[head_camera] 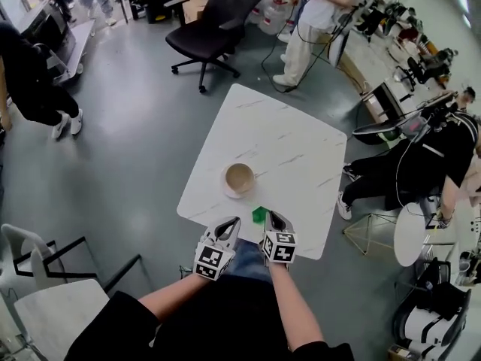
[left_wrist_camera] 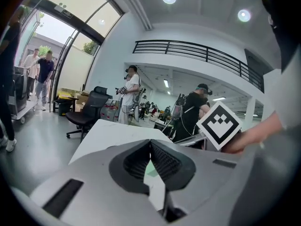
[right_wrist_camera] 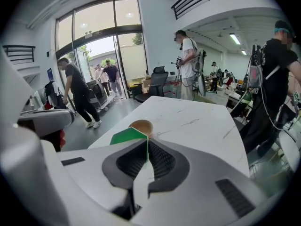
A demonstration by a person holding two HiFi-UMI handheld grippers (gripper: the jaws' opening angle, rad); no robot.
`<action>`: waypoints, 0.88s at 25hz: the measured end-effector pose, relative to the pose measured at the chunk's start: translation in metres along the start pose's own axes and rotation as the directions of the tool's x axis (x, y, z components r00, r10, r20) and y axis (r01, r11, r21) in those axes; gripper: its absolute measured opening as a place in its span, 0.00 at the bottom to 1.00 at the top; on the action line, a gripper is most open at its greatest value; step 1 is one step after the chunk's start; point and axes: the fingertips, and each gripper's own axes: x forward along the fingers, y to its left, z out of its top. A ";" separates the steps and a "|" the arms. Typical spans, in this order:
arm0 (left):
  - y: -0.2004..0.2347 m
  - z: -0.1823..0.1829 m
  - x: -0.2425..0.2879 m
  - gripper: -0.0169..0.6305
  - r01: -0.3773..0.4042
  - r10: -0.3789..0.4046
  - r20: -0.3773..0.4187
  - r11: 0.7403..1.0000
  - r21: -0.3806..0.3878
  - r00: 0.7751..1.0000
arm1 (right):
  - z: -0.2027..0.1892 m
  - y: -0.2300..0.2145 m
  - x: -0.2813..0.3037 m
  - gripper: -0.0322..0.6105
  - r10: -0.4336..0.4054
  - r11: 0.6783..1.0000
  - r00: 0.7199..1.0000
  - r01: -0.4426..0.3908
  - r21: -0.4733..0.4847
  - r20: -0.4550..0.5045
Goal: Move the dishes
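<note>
One brown round bowl (head_camera: 239, 177) (right_wrist_camera: 141, 125) stands on what looks like a white saucer (head_camera: 228, 189), a little in from the near edge of a white marble-patterned square table (head_camera: 289, 138). By its look the pair is glazed ware. It is likely stiff, breakable and smooth enough to slip, and the bowl probably sits loose on the saucer and may slide if tipped. The bowl's rim, or the saucer's lip kept level, seems the surest place to grip.

A small green angular piece (head_camera: 259, 215) (right_wrist_camera: 127, 135) lies between the bowl and the table edge. The right gripper (head_camera: 271, 217) (right_wrist_camera: 146, 144) has its tip against this piece, jaws pressed together. A sliver of green shows in the slot, but whether it is nipped there is unclear. The left gripper (head_camera: 234, 222) (left_wrist_camera: 150, 145) is just beside it, jaws likewise closed on nothing.

Both forearms reach forward from the body, and the grippers sit low and side by side at the near edge, converging toward the bowl. A black office chair (head_camera: 214, 17) and several standing people ring the table.
</note>
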 end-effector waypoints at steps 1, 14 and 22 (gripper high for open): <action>-0.005 -0.002 0.002 0.05 0.006 -0.006 -0.001 1.000 0.000 1.000 | -0.005 -0.007 -0.006 0.09 -0.010 1.000 1.000 0.010 0.006 -0.002; -0.126 -0.002 0.065 0.05 0.053 -0.052 -0.006 0.995 0.079 0.999 | -0.044 -0.118 -0.073 0.09 -0.001 0.997 1.000 0.000 0.076 0.014; -0.190 -0.028 0.109 0.05 0.012 -0.008 -0.050 0.997 0.080 0.999 | -0.091 -0.194 -0.101 0.09 0.031 0.998 0.999 -0.029 0.051 -0.021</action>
